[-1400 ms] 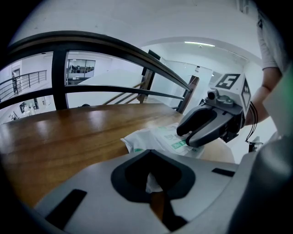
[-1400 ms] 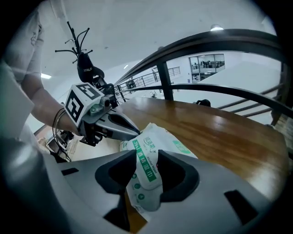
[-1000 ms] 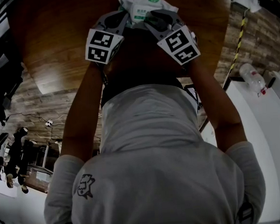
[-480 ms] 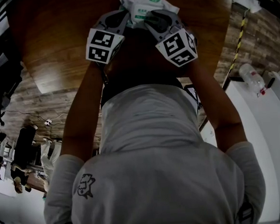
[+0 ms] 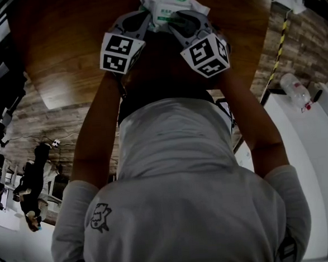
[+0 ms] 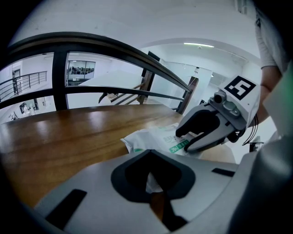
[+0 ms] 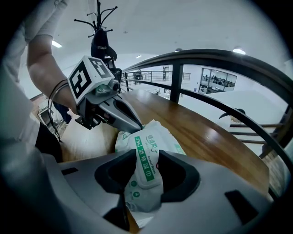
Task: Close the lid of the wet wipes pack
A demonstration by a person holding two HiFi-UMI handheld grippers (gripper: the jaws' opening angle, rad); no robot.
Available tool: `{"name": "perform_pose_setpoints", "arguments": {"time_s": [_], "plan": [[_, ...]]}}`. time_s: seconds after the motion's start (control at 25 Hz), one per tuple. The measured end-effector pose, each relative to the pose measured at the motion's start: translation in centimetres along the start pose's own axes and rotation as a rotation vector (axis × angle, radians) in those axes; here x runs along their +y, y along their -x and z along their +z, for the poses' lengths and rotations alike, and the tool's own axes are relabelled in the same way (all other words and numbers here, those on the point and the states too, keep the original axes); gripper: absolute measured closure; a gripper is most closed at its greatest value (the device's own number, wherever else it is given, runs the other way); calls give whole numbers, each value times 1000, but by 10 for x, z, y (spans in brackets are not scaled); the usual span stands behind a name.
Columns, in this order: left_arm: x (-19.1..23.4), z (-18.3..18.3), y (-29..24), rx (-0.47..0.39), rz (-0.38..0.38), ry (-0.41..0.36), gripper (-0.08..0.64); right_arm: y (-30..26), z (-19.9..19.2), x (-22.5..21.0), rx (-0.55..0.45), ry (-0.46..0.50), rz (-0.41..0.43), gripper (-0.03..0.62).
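Wet wipes pack (image 5: 173, 4) lies on the wooden worktop (image 5: 63, 50), close to its near edge, with both tongs on it. We find the left tongs (image 6: 153, 194) clenched on a white corner of the pack, the jaws nearly together with the film pinched between them. The right tongs (image 7: 145, 183) grasp the opposite end, one jaw on either side of the green-striped lid (image 7: 144, 165). The lid appears to lie down along the pack's top rather than stand up. We cannot confirm from any view that it is sealed all round. In our judgement the closing is at or near its last press. Left to do: verify the seal, then release both tongs.
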State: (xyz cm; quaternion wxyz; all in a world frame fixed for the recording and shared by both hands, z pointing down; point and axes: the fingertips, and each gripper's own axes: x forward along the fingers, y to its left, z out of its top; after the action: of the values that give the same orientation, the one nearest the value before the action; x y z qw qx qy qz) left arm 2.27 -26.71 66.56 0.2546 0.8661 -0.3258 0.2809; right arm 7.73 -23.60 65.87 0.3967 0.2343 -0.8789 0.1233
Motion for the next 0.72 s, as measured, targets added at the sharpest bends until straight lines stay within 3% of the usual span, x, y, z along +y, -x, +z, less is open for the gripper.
{"name": "perform_pose_setpoints", "arguments": {"time_s": [0.28, 0.48, 0.72], "plan": [[-2, 0, 0, 7, 0, -23, 546, 2, 0, -1, 2, -7, 0, 430], [-6, 4, 6, 4, 37, -48, 546, 12, 1, 1, -13, -73, 72, 432], [-16, 15, 33, -52, 91, -25, 546, 41, -5, -4, -17, -106, 66, 527]]}}
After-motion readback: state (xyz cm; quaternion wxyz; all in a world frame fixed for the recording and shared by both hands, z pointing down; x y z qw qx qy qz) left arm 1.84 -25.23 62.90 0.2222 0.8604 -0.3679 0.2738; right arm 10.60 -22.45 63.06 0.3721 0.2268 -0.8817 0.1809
